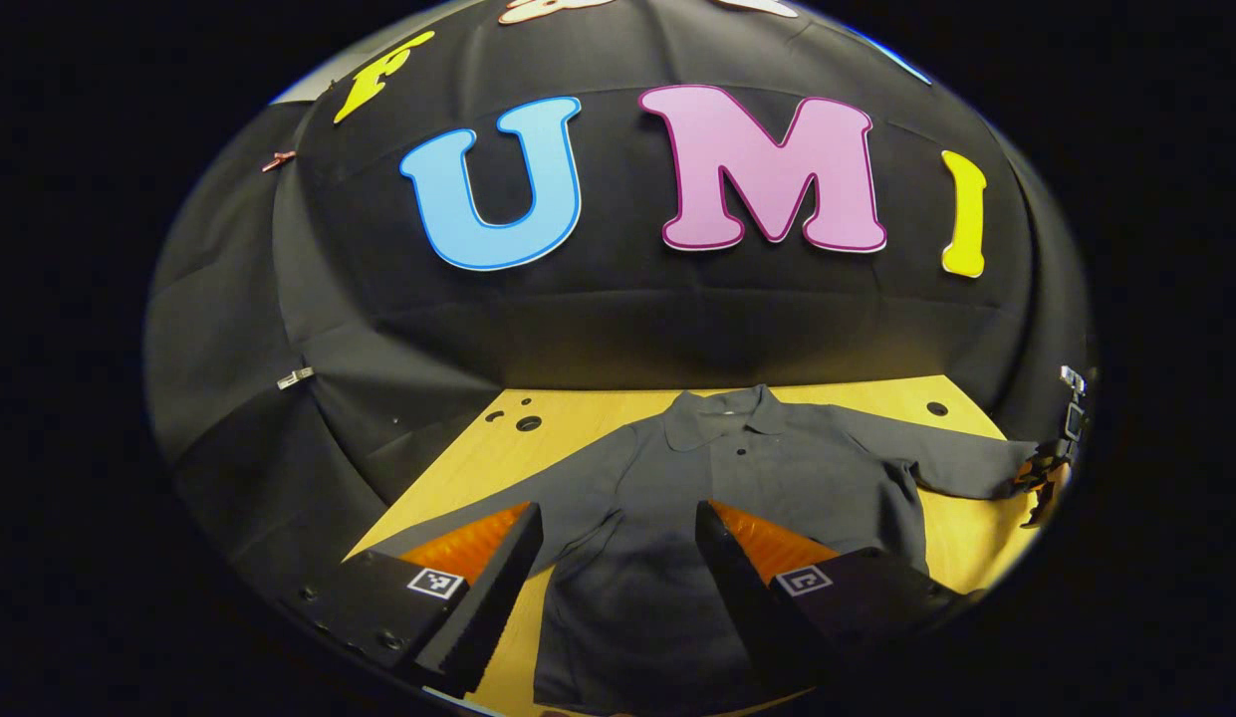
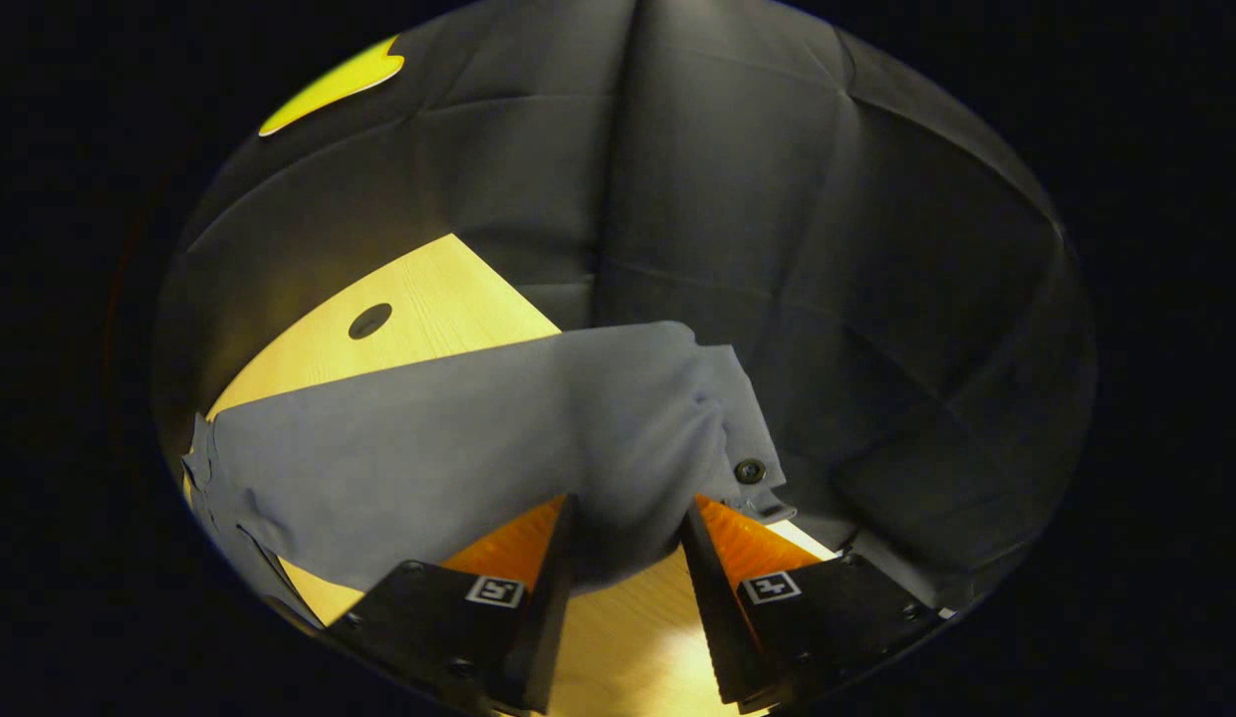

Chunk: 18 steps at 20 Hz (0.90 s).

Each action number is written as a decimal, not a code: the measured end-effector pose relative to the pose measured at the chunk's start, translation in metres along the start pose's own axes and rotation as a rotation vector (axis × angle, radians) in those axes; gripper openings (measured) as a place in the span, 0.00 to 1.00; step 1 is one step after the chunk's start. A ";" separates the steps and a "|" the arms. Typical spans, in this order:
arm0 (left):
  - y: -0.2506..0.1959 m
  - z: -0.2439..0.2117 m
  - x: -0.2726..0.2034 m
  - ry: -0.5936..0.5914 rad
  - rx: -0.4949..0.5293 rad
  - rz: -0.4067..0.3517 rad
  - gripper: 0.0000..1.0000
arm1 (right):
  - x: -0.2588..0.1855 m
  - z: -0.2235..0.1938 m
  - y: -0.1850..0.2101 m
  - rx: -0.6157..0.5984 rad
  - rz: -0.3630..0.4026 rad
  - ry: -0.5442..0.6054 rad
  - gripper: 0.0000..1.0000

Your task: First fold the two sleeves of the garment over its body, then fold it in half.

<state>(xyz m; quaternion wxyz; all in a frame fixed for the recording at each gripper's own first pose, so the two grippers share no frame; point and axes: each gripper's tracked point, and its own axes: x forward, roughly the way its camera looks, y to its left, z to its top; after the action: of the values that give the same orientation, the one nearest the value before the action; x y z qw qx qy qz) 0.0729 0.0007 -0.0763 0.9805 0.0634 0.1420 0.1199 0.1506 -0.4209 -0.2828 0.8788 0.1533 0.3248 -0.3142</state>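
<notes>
Here the wooden tabletop [image 1: 578,418] runs back to the black cloth wall [image 1: 618,319], with round holes near its far edge. The grey shirt [image 1: 757,468] lies flat on it, collar away, sleeves spread. The left claw [image 1: 618,543] hovers open above the body. The right claw [image 2: 625,528] stands open around the sleeve cuff [image 2: 677,418].

My left gripper view sits back over the near edge of the wooden table [image 1: 578,418], facing the back wall with the whole shirt [image 1: 737,478] in front, while my right gripper view hangs right up close on that same shirt's [image 2: 458,448] sleeve cuff [image 2: 737,448].
</notes>
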 end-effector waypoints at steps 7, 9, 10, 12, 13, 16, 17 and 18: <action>0.001 -0.006 -0.006 0.002 -0.004 -0.007 0.98 | -0.006 0.002 0.004 -0.023 0.046 -0.005 0.05; 0.004 -0.009 -0.008 0.015 -0.011 -0.006 0.98 | -0.008 0.006 0.004 -0.016 0.035 -0.004 0.05; 0.006 -0.011 -0.010 0.019 -0.019 -0.006 0.98 | -0.009 0.010 0.007 -0.026 0.036 -0.023 0.05; 0.012 -0.013 -0.012 0.019 -0.032 0.000 0.98 | -0.017 0.020 0.009 -0.082 0.047 -0.060 0.05; 0.014 -0.016 -0.012 0.022 -0.036 0.004 0.98 | -0.023 0.026 0.012 -0.109 0.056 -0.075 0.05; 0.019 -0.017 -0.017 0.016 -0.044 -0.002 0.98 | -0.038 0.043 0.024 -0.165 0.080 -0.128 0.05; 0.021 -0.018 -0.019 0.007 -0.031 -0.004 0.98 | -0.044 0.049 0.030 -0.173 0.095 -0.145 0.05; 0.023 -0.019 -0.020 0.000 -0.015 -0.008 0.98 | -0.052 0.055 0.034 -0.184 0.106 -0.162 0.05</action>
<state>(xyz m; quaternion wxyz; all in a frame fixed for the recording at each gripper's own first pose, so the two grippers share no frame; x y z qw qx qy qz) 0.0438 0.0197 -0.0854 0.9815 0.0556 0.1413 0.1169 0.1675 -0.3978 -0.2048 0.9279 0.0632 0.2714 -0.2476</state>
